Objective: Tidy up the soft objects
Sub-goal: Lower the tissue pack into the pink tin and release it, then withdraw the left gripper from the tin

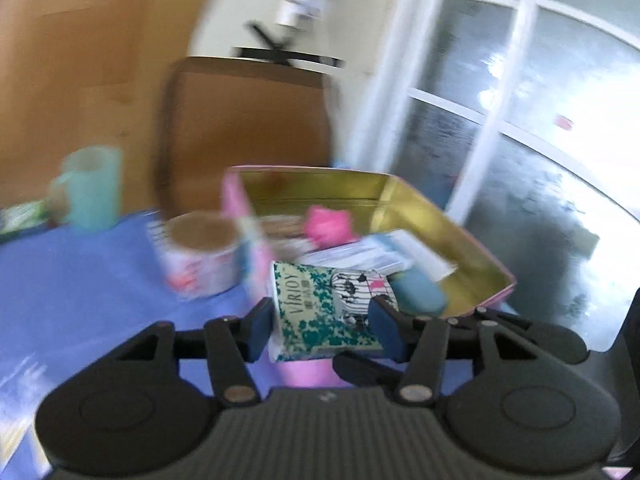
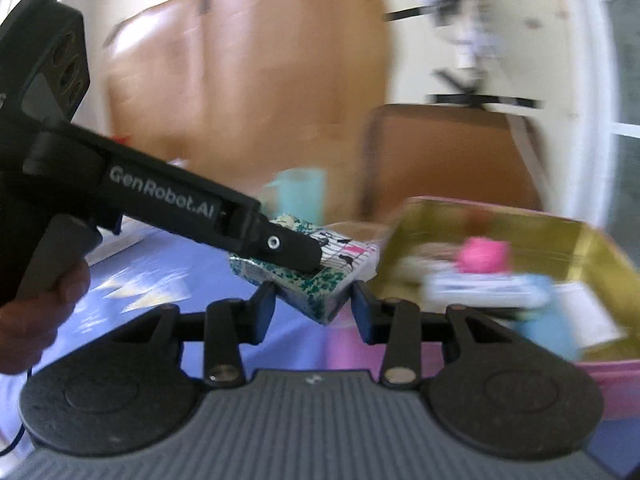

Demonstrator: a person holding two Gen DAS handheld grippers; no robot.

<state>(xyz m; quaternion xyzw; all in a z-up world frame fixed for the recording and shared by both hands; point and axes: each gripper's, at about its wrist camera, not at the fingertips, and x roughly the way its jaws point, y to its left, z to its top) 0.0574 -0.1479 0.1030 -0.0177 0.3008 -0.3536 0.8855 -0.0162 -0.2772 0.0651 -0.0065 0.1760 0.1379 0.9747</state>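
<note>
A: Count it off, left to right.

B: One mint cup (image 1: 92, 192), one roll of tape (image 1: 200, 256), one pink tin (image 1: 440, 216) with a gold inside, all on the blue cloth (image 1: 80, 280). One cardboard box (image 1: 248, 120) stands behind them. In the air there are two packs.

A: Which two?

B: A green flowered tissue pack (image 1: 308, 320) with a smaller striped pack (image 1: 356, 288) lying on top of it. They hang over the cloth, right at the tin's near left corner.

A: Which way does the green one run?

B: From the left wrist, its long side points away, toward the tin, lettering along the left edge. From the right wrist it sits tilted, one corner toward the camera.

A: And the tongs?

B: The left gripper (image 1: 322, 312) is narrowed onto the green pack, with a pad on each long edge. A hand (image 2: 40, 312) holds its handle. The right gripper (image 2: 314, 300) is partly closed around the near corner, and its pads look pressed to both sides, though it's blurry.

A: Anything crowding the tin?

B: Yes, three things inside: a pink soft lump (image 1: 330, 224), a white packet (image 1: 360, 254) and a blue piece (image 1: 420, 292) nearest the packs.
</note>
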